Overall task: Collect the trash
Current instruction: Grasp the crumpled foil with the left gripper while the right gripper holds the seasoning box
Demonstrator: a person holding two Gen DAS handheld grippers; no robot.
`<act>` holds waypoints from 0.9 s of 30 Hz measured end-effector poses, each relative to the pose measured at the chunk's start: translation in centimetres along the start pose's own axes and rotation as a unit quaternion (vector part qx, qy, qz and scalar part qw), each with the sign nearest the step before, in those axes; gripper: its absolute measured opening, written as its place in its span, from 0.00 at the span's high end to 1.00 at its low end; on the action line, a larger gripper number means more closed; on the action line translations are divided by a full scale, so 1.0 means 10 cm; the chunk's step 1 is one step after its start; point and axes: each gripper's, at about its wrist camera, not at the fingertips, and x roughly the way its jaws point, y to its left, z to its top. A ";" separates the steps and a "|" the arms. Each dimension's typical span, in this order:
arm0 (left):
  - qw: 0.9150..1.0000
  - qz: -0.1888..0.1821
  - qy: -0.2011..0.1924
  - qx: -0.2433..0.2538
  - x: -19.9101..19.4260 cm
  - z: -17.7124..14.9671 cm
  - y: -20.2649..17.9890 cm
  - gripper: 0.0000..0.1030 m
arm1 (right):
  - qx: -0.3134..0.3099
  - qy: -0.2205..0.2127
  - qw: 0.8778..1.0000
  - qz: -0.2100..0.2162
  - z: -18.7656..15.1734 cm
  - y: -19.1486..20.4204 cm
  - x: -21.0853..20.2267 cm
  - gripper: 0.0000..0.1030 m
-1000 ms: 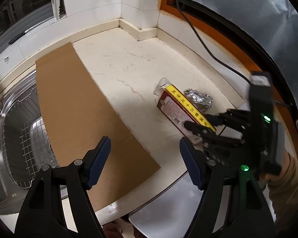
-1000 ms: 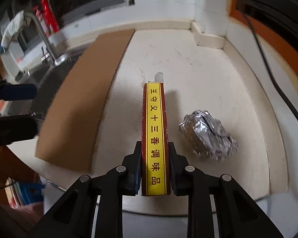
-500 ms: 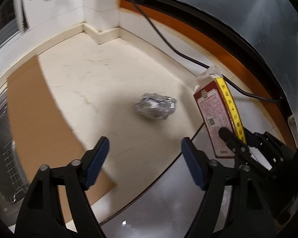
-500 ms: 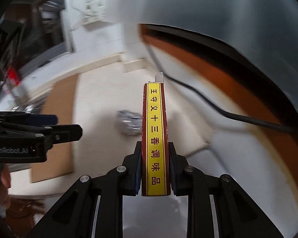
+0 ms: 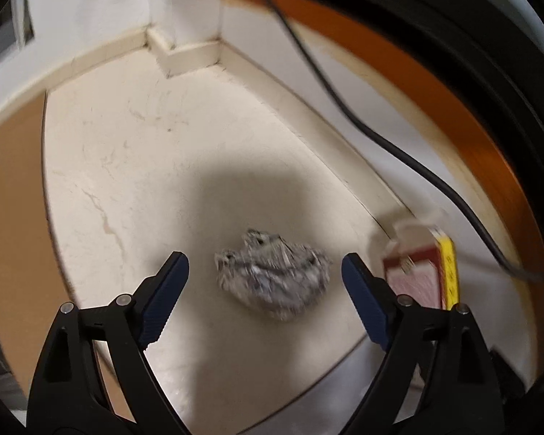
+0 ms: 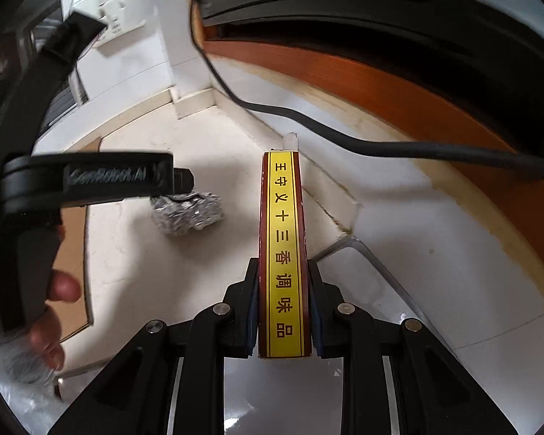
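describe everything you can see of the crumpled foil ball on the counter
The foil ball is a crumpled, silvery lump of what looks like aluminium foil, creased all over and wider than tall. It lies loose on the pale stone counter, in shadow, framed between the open left gripper's blue pads, which do not touch it. Motion blur hides finer detail.

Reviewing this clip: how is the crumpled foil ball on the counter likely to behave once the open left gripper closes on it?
The foil ball looks loosely crumpled, so it will probably crush somewhat under the pads rather than resist. It seems light for its size. Its lumpy, faceted shape suggests it won't roll far if nudged. The left gripper stands open around it, wider than the ball; its jaws have just been opening.
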 end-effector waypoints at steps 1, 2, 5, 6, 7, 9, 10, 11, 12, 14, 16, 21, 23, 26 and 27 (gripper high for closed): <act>1.000 0.002 0.006 -0.009 0.07 0.03 0.03 0.18 | 0.005 0.001 1.000 0.002 0.01 -0.03 0.03 0.79; 1.000 0.004 0.012 -0.015 0.13 0.04 0.05 0.18 | 0.007 0.002 1.000 0.004 0.01 -0.04 0.04 0.79; 0.999 0.001 0.031 -0.021 0.30 0.02 0.08 0.18 | 0.011 0.004 1.000 0.008 -0.02 -0.08 0.08 0.79; 0.999 0.001 0.035 -0.021 0.34 -0.01 0.08 0.18 | 0.011 0.005 1.000 0.009 -0.03 -0.09 0.09 0.79; 0.999 0.000 0.038 -0.020 0.37 -0.03 0.08 0.18 | 0.012 0.007 1.000 0.010 -0.03 -0.10 0.11 0.79; 0.999 -0.003 0.045 -0.024 0.44 -0.06 0.08 0.16 | 0.012 0.009 1.000 0.011 -0.05 -0.11 0.14 0.79; 0.998 -0.005 0.045 -0.031 0.45 -0.07 0.09 0.15 | 0.012 0.010 1.000 0.010 -0.05 -0.11 0.13 0.79; 0.998 -0.011 0.049 -0.036 0.47 -0.08 0.10 0.15 | 0.012 0.011 1.000 0.010 -0.03 -0.11 0.15 0.79; 0.998 -0.013 0.052 -0.037 0.48 -0.08 0.09 0.15 | 0.013 0.012 1.000 0.011 -0.03 -0.12 0.16 0.79; 0.997 -0.020 0.062 -0.035 0.50 -0.10 0.09 0.15 | 0.011 0.012 1.000 0.011 0.00 -0.10 0.17 0.79; 0.997 -0.027 0.069 -0.031 0.50 -0.13 0.09 0.16 | 0.009 0.011 1.000 0.011 0.03 -0.07 0.19 0.79; 0.997 -0.037 0.071 -0.017 0.52 -0.19 0.08 0.16 | 0.006 0.012 1.000 0.013 0.08 -0.03 0.29 0.79; 0.997 -0.042 0.068 -0.017 0.50 -0.20 0.08 0.21 | 0.007 0.011 1.000 0.012 0.07 -0.03 0.30 0.79; 0.995 -0.077 0.059 -0.032 0.46 -0.23 0.12 0.44 | 0.010 0.009 1.000 0.012 0.05 -0.03 0.30 0.79; 0.995 -0.076 0.062 -0.034 0.44 -0.24 0.12 0.44 | 0.011 0.009 1.000 0.012 0.04 -0.03 0.30 0.79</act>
